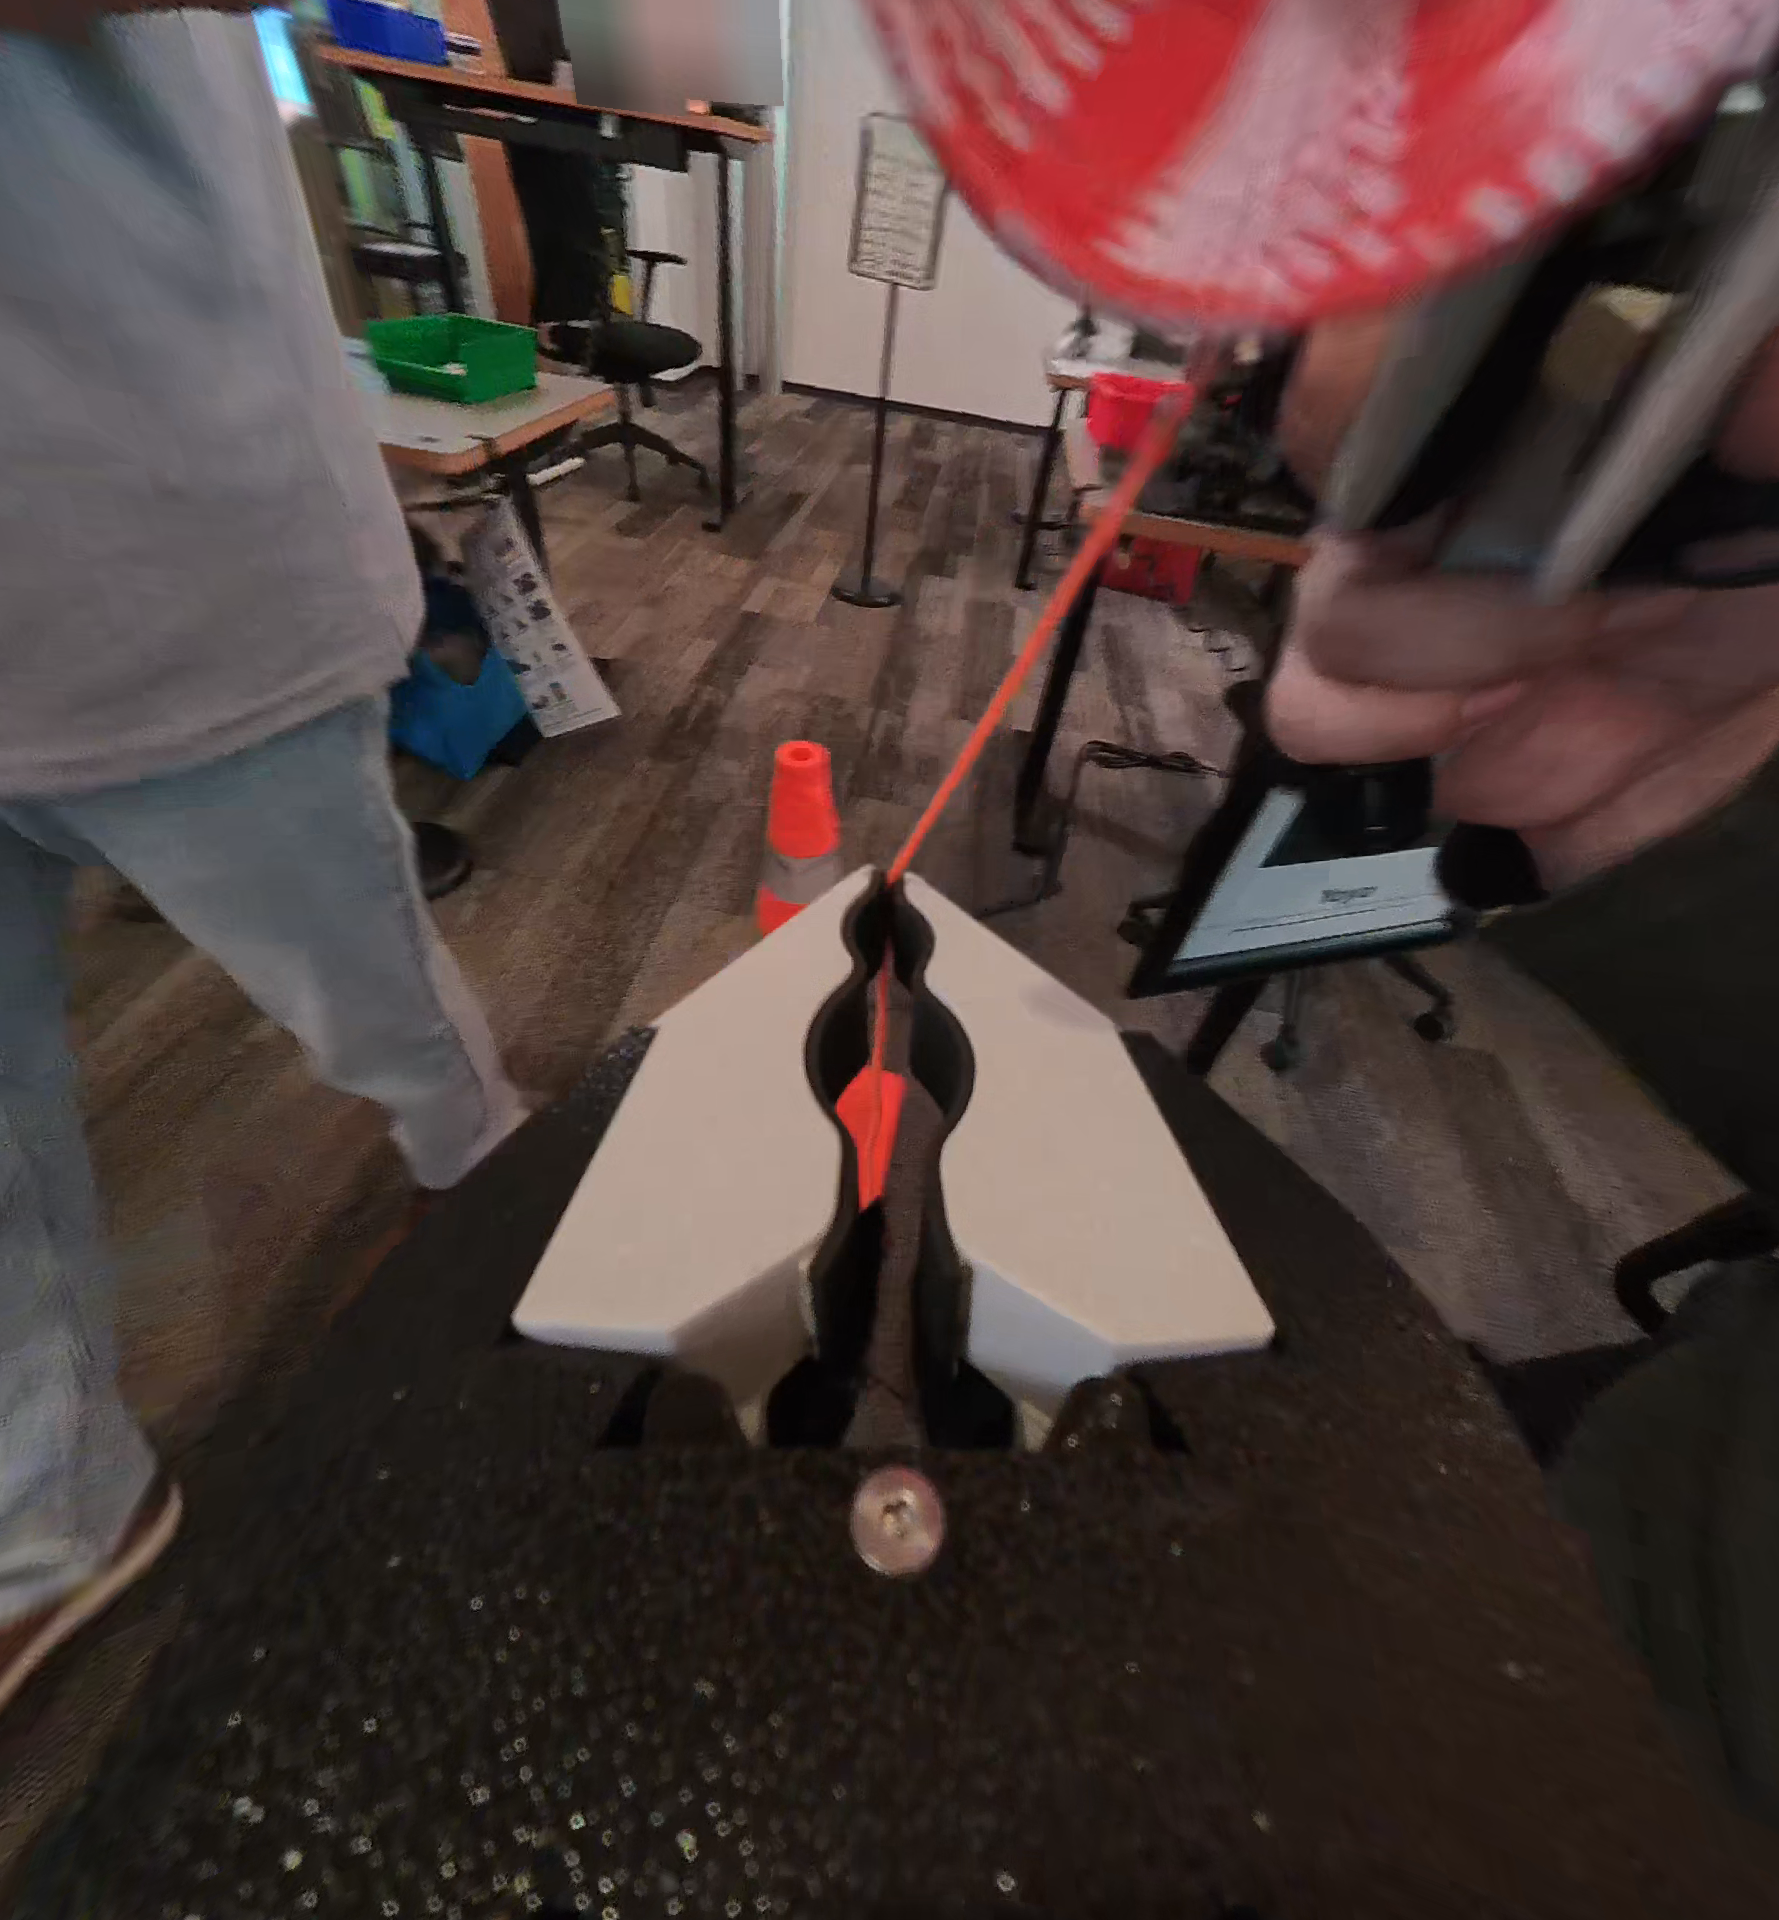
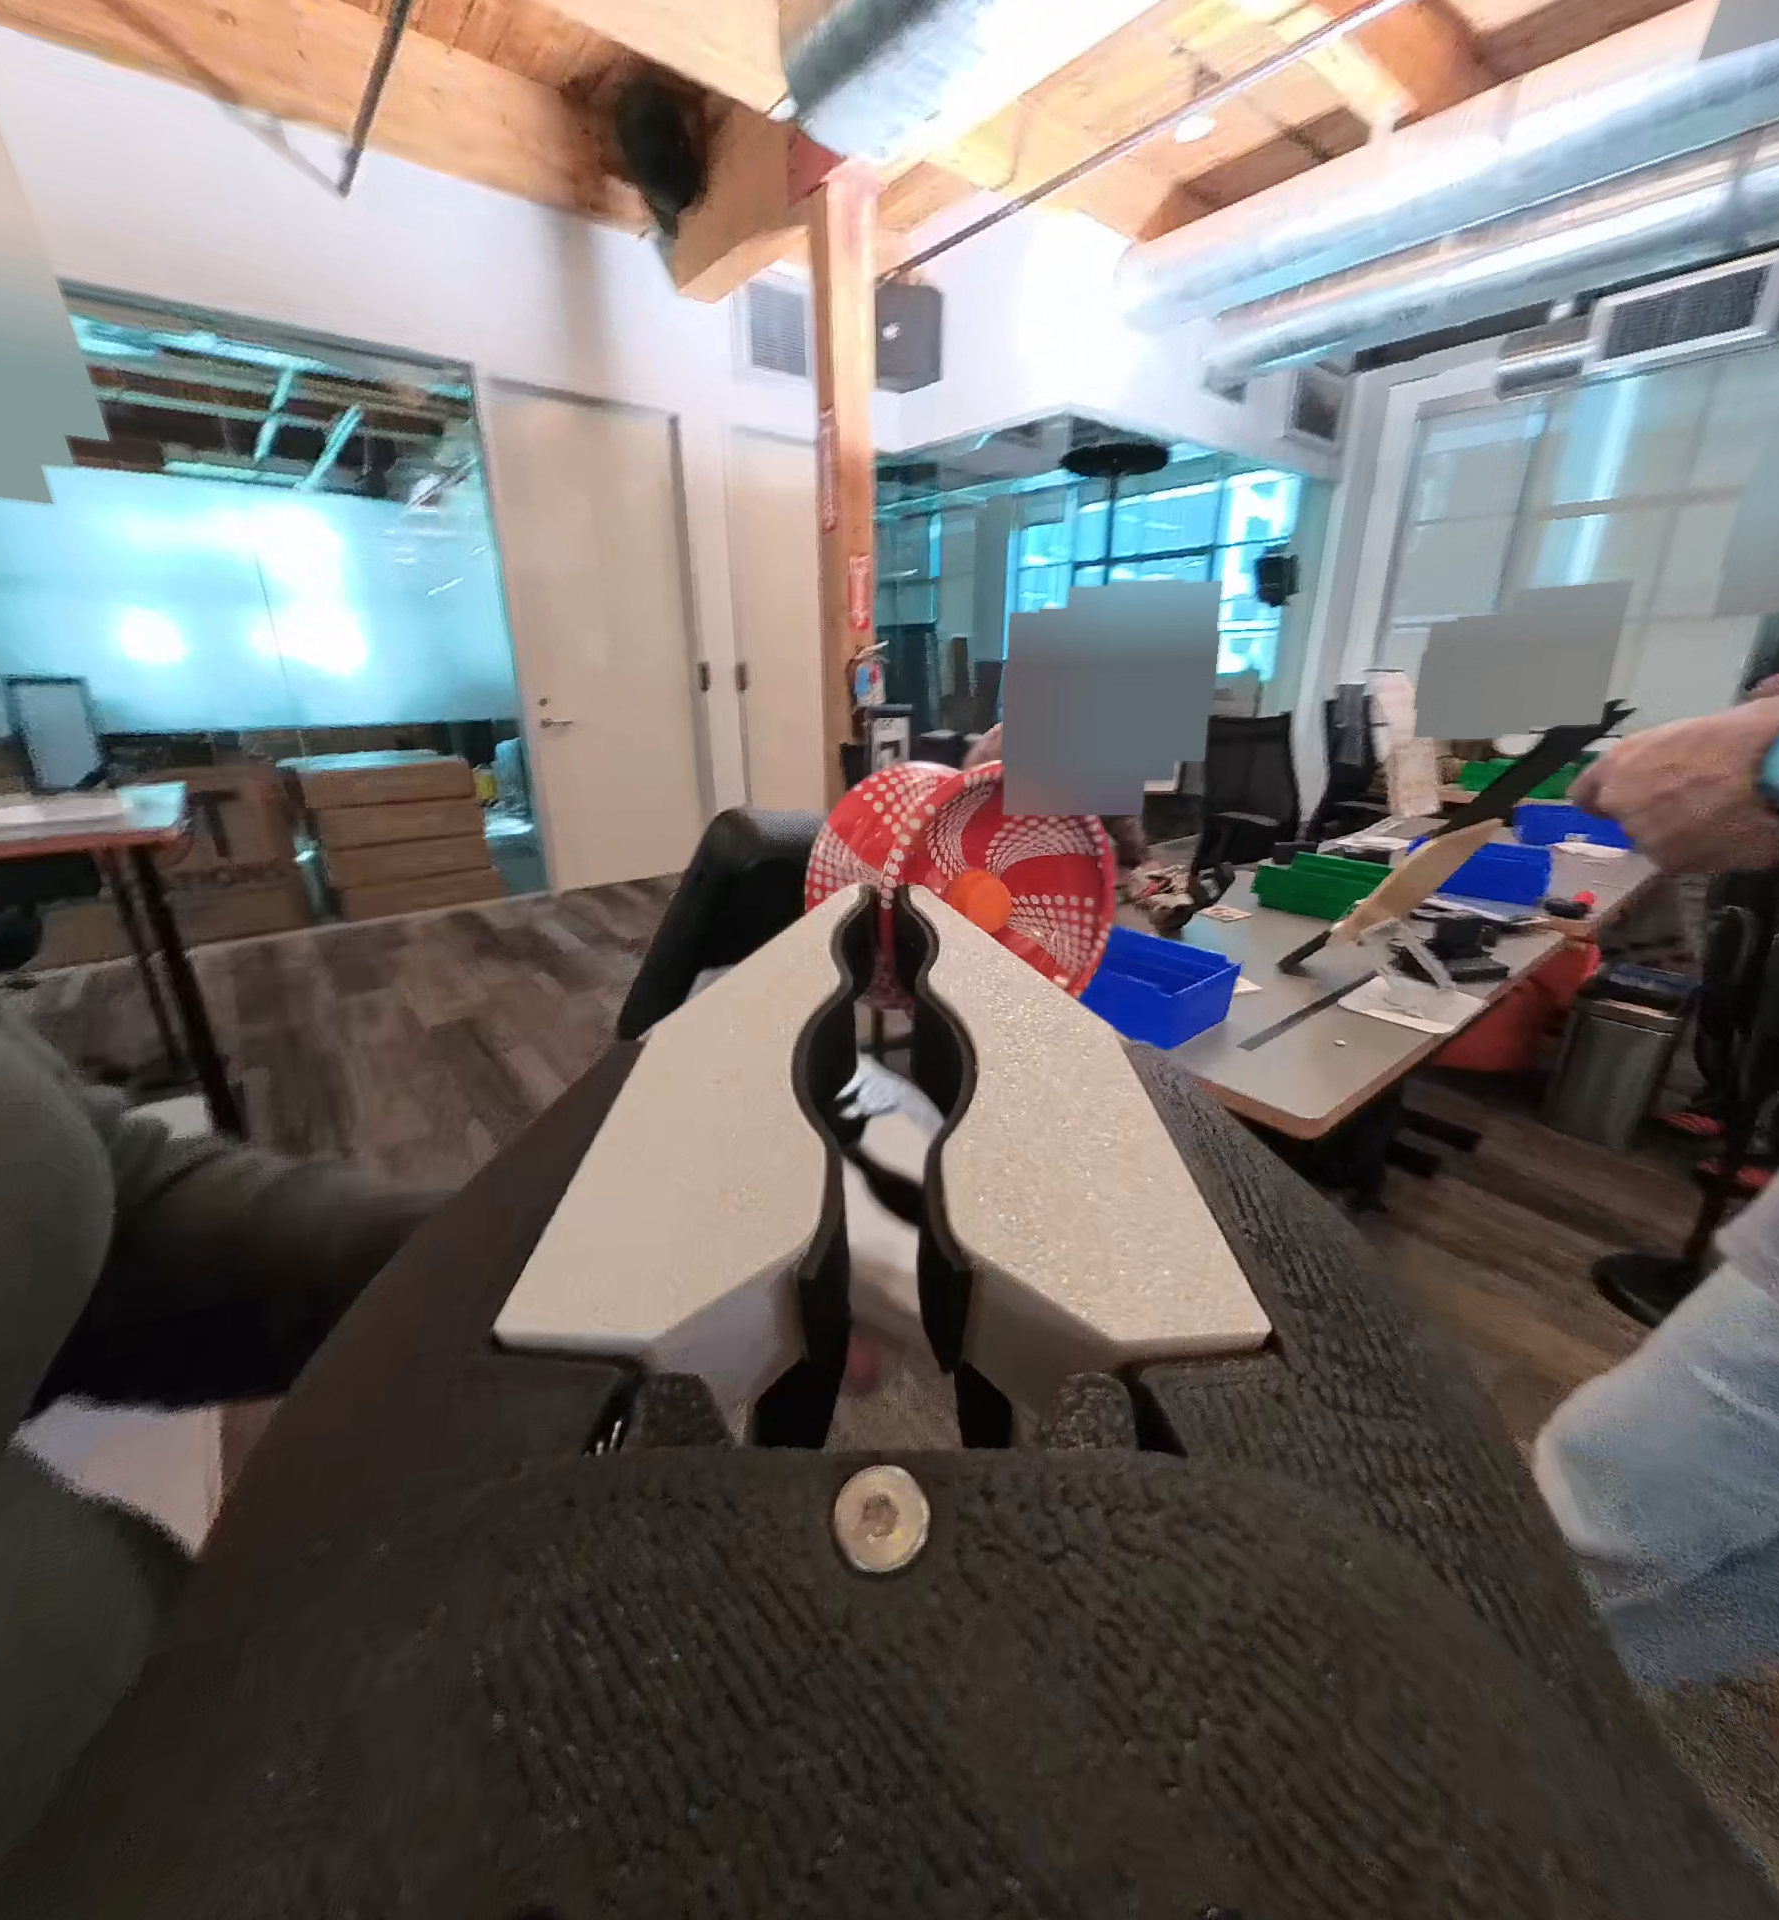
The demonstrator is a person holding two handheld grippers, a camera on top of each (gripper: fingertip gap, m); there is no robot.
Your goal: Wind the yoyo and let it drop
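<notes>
Large red yoyo (image 2: 968, 883) with white dot pattern and an orange hub, held up in the air at the tips of the right gripper (image 2: 890, 909), jaws nearly closed and apparently pinching the groove between its two halves; exact contact hidden behind the fingertips. Seen from the left wrist view as a blurred red disc (image 1: 1280, 145) at the top edge, beside the hand (image 1: 1550, 675) that carries the right gripper. Orange string (image 1: 1041, 634) running taut and diagonal from the yoyo down into the left gripper (image 1: 883, 883), clamped shut on it, with the frayed string end (image 1: 869, 1117) lying inside the jaw hollow.

Probably mid-winding, string not yet wrapped.

Risks: string slipping out of the left gripper if tension rises, since only a thin cord sits between hard pads; slack letting the wraps go loose or off the axle; yoyo twisting free of the narrow right-hand pinch and falling early.

Beyond: orange traffic cone (image 1: 800, 831) on the wood floor, a bystander's jeans (image 1: 137, 935), green bin (image 1: 454, 355) on a desk (image 1: 490, 421).

Writing: a sign on a stand and a printed sheet visible, both too blurred to read; no brand discernible on the yoyo.
</notes>
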